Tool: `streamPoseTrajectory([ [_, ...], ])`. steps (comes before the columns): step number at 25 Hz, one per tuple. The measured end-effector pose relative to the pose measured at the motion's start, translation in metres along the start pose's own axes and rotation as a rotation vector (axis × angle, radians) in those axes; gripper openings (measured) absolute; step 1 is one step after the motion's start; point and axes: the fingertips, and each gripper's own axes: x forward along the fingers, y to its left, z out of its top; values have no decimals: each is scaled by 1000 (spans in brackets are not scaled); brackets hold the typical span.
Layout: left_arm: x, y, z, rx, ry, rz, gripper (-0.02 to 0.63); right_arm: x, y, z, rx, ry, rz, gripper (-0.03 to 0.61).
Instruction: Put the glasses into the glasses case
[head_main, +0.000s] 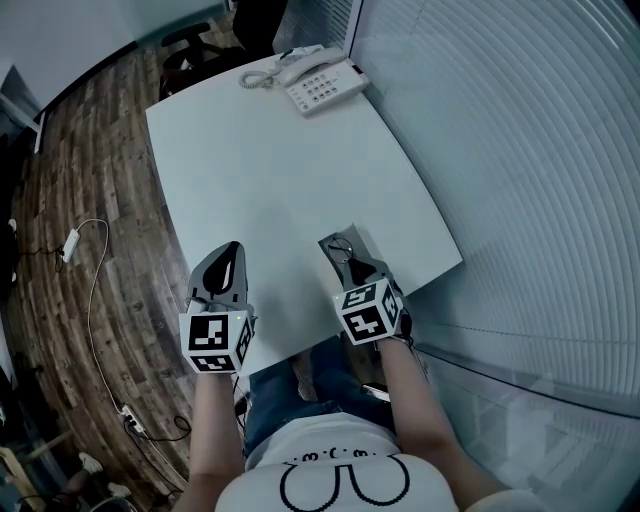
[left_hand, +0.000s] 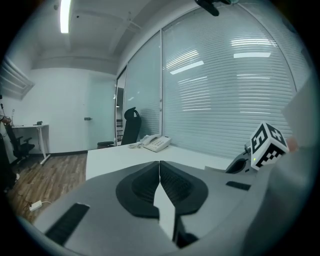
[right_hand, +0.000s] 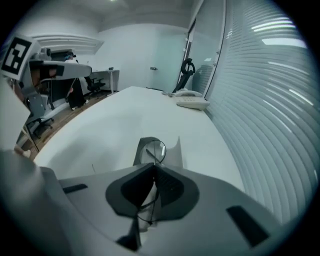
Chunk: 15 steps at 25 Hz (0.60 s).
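The right gripper had its jaws closed on the thin wire frame of the glasses, one round lens sticking out past the tips and the rest of the frame trailing back between the pads. It pointed steeply down at the glasses case, a grey open case lying just beyond the tips on the near right part of the white table; whether the lens touched the case could not be told. In the head view the same gripper sat over the case, its marker cube behind it at the table's near edge. The left gripper had its jaws together with nothing between them and hung over the near left of the table, well apart from the case, nearly level. Its dark tips showed ahead of its own marker cube. At the far end of the table stood a white desk telephone, with a black office chair beyond it and slatted blinds along the right.
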Motion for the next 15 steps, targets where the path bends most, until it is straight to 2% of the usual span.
streamPoseTrajectory([
  [3,-2,3,-1,-1,1,2,17,5,0,-4,-33,41,-48,21],
  [6,-2,5,-4,-2,4,-4,18,6,5,-5,-42,46,-36,22],
  [9,-2,8,-6,-4,6,-13,18,7,13,-3,-48,42,3,105],
  [13,-4,12,-2,-7,-8,-32,18,-3,12,4,-9,0,-17,166],
  [15,-5,13,3,-7,-24,-49,17,-14,8,10,31,-34,-34,175],
])
